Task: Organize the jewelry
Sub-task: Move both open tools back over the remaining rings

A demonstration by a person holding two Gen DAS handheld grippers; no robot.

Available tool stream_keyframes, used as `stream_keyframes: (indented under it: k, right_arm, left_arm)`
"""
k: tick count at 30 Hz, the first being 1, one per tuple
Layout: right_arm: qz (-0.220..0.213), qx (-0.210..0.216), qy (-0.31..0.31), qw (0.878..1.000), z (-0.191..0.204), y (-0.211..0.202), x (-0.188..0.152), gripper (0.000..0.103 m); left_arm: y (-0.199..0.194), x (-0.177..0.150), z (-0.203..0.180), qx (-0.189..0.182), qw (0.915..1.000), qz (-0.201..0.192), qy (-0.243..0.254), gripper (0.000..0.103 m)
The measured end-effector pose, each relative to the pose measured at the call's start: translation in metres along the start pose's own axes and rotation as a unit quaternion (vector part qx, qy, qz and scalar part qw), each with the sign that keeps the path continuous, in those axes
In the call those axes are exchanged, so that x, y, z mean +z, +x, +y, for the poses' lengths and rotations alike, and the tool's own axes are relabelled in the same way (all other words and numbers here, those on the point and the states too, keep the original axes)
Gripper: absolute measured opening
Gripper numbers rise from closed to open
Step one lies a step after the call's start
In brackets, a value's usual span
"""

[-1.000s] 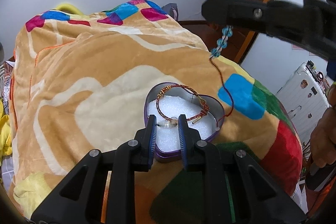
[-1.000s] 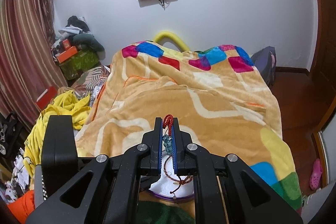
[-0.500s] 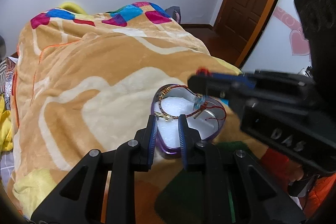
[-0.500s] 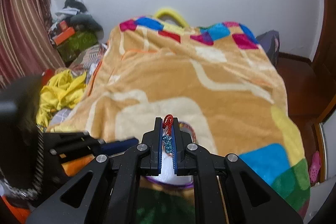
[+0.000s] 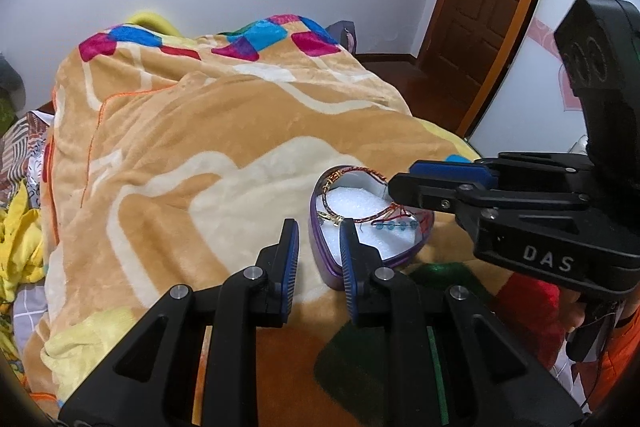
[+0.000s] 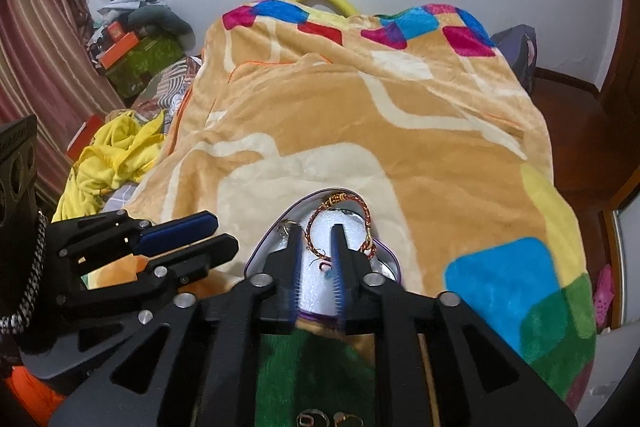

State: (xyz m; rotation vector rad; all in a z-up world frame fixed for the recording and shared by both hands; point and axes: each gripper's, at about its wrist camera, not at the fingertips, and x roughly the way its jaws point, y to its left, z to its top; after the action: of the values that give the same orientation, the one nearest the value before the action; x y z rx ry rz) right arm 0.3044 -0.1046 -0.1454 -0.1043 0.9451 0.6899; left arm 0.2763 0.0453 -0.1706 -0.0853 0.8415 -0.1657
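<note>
A purple heart-shaped tin (image 5: 326, 269) with white foam lining sits on the blanket; it also shows in the right wrist view (image 6: 262, 247). A red and gold braided bracelet (image 5: 360, 217) lies in it, seen too in the right wrist view (image 6: 366, 217). A red cord bracelet with blue beads (image 5: 394, 225) lies on the foam. My left gripper (image 5: 319, 233) is open, its jaws astride the tin's left rim. My right gripper (image 6: 315, 233) is open and empty just above the tin; it also shows in the left wrist view (image 5: 416, 183).
The tin rests on an orange patterned blanket (image 6: 360, 115) covering a bed. Yellow clothes (image 6: 116, 155) and boxes (image 6: 132, 59) lie at the left. A wooden door (image 5: 492, 7) stands at the back right.
My right gripper came down over the tin, opened and let go of the blue-bead bracelet, which now lies on the foam. My left gripper opened and shifted left of the tin.
</note>
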Motion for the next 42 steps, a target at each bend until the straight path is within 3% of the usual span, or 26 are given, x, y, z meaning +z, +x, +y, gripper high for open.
stream_keyframes:
  k: [10, 13, 17, 27, 35, 42]
  right_arm:
    - [-0.062, -0.046, -0.014, 0.997, 0.008, -0.053, -0.009, 0.023]
    - [-0.078, -0.054, -0.007, 0.995, 0.006, -0.069, -0.018, 0.032]
    - [-0.093, -0.082, -0.006, 0.992, 0.005, -0.083, -0.032, 0.037]
    - [-0.067, -0.083, 0.013, 0.994, -0.006, -0.089, -0.076, 0.037]
    - [-0.006, -0.054, 0.023, 0.998, -0.005, -0.058, -0.111, 0.037]
    - [0.018, -0.042, 0.033, 0.998, -0.004, -0.034, -0.121, 0.037]
  left_arm:
    - [-0.037, 0.002, -0.021, 0.0, 0.9996, -0.023, 0.017, 0.026]
    - [-0.048, -0.002, -0.03, 0.001, 0.9993, -0.029, 0.024, 0.035]
    - [-0.056, -0.008, -0.041, 0.001, 0.9989, -0.029, 0.036, 0.036]
    - [-0.054, -0.035, -0.063, -0.004, 0.9988, 0.0, 0.049, 0.042]
    - [-0.042, -0.065, -0.061, 0.001, 0.9985, 0.04, 0.038, 0.042]
    - [-0.033, -0.082, -0.058, -0.002, 0.9975, 0.062, 0.034, 0.042]
